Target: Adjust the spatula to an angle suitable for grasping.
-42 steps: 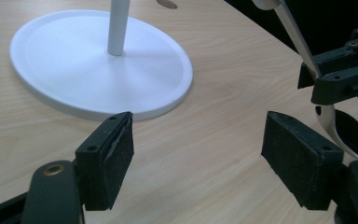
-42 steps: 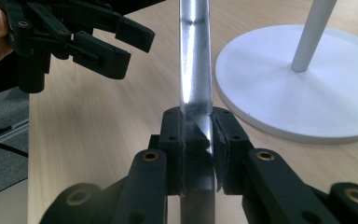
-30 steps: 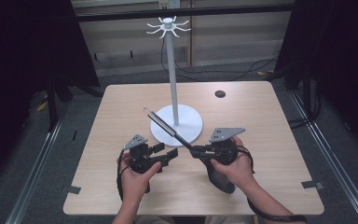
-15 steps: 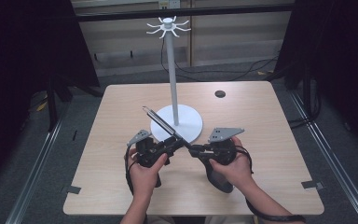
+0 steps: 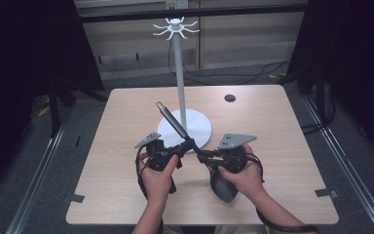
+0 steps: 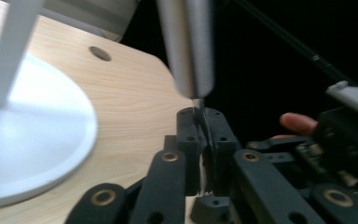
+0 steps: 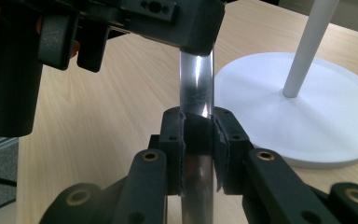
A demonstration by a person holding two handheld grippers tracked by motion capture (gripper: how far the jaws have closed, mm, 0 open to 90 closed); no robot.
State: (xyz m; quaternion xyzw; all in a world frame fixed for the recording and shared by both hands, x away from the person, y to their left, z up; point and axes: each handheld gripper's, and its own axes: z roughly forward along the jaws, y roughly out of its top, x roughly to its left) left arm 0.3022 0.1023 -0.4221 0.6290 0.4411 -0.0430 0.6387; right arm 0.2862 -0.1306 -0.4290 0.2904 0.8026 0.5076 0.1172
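Your left gripper (image 5: pixel 189 143) sits just in front of the white stand (image 5: pixel 178 73), at the near left edge of its round base. Its jaws have just been closing and now stand pressed together on the thin neck of the metal utensil (image 5: pixel 173 122). In the left gripper view that gripper (image 6: pixel 200 119) pinches the narrow stem right below the utensil's round steel handle (image 6: pixel 186 46).

The handle slants up and away to the left of the stand's pole, over the near left part of the base, and ends in a small loop. The utensil is clear of the table (image 5: pixel 272 126), carried between your two grippers.

Your right gripper (image 5: pixel 200 157) is just beside the left one, in front of the base. Its jaws are clamped on the utensil's flat shiny strip. The right gripper view shows that gripper (image 7: pixel 199 122) with both pads tight against the strip (image 7: pixel 196 88), and the left gripper (image 7: pixel 168 18) just above.

Behind and to the right of the stand, a small dark hole (image 5: pixel 230 98) marks the tabletop.
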